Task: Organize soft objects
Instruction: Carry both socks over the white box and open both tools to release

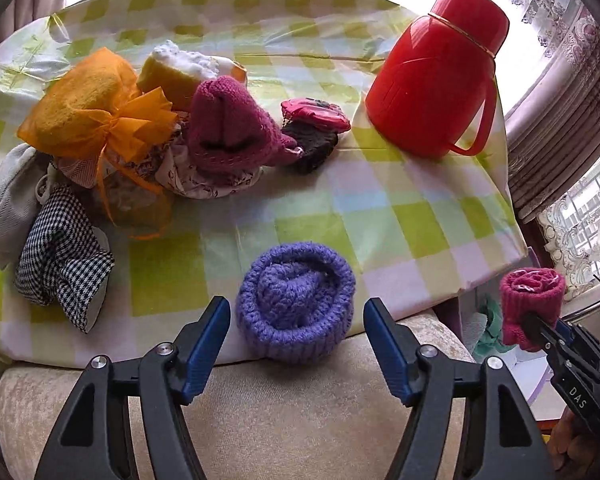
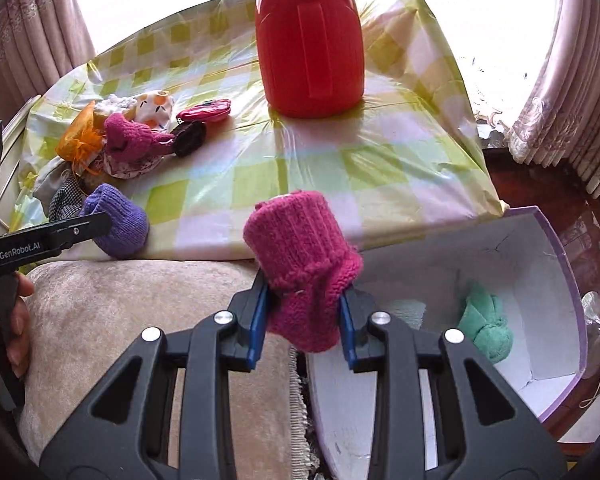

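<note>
Right claw [image 2: 304, 312] clamped on magenta ribbed knit roll [image 2: 300, 264], left claw [image 1: 296, 320] apart around purple knit roll [image 1: 296, 308].

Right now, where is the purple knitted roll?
The purple knitted roll sits at the near edge of the checked tablecloth, between the open blue pads of the left hand-held gripper, untouched.

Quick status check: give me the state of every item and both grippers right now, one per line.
Left gripper: open, astride the purple knit roll.
Purple knit roll: on the table edge, not gripped.
Right gripper: shut on the pink knit roll.
Pink knit roll: held up off the table, near the box.
Box: open, a green cloth inside.
Red flask: upright, capped.
</note>
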Tool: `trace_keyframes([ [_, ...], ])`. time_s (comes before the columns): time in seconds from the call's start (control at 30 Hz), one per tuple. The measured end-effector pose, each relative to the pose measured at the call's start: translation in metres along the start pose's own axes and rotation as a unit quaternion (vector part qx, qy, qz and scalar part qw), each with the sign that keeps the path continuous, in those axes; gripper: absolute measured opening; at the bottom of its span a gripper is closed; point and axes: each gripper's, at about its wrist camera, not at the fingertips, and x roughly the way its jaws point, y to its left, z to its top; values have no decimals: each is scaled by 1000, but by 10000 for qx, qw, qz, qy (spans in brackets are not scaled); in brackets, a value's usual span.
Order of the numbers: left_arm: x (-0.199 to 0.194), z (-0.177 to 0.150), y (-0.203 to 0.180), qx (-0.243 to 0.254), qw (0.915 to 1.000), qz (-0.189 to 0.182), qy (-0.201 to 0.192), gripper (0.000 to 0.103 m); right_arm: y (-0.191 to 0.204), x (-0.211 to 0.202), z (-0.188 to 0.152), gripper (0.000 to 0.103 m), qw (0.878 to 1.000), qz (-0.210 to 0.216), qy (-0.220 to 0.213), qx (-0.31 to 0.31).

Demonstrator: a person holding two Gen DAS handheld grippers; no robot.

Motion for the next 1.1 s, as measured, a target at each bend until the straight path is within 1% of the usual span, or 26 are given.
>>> trace_keyframes([
  [0.03,5,1,0,34,10000,39,64,60,-5,-2,-1,34,10000,-67,-18,25],
  [0.1,10,5,-5,137,9999,35,77,54,-15,-6,-3,34,9998,-190,-42,104],
  [0.23,3,8,-26,474,9988,-75,-80,51,-36,-11,-5,34,9986,-422,-75,315],
  [0.37,-11,4,-61,842,9949,-498,-239,51,-58,-17,-9,34,9966,-621,-97,526],
  [0.5,-19,-6,-109,1274,9858,-1068,-225,51,-78,-24,-13,34,9943,-788,-116,703],
  [0.63,-24,-21,-154,1633,9726,-1652,-80,54,-96,-29,-18,34,9920,-928,-134,847],
  [0.73,-24,-33,-182,1932,9602,-2014,103,60,-106,-32,-22,37,9900,-1066,-121,914],
  [0.77,-25,-38,-189,2011,9567,-2098,154,64,-109,-33,-23,40,9893,-1104,-122,942],
  [0.8,-25,-40,-194,2062,9550,-2123,182,69,-112,-34,-24,41,9883,-1174,-132,967],
  [0.83,-25,-43,-197,2099,9545,-2109,186,72,-114,-36,-25,43,9872,-1253,-146,977],
  [0.87,-25,-44,-198,2118,9546,-2086,178,74,-117,-37,-26,48,9865,-1298,-164,988],
  [0.9,-25,-45,-199,2115,9554,-2056,174,74,-119,-39,-27,51,9859,-1320,-193,1007],
  [1.03,-25,-43,-184,1882,9655,-1800,87,74,-123,-42,-27,56,9844,-1411,-250,1023],
  [1.1,-25,-41,-174,1721,9702,-1705,33,74,-124,-42,-26,58,9845,-1390,-262,1036],
])
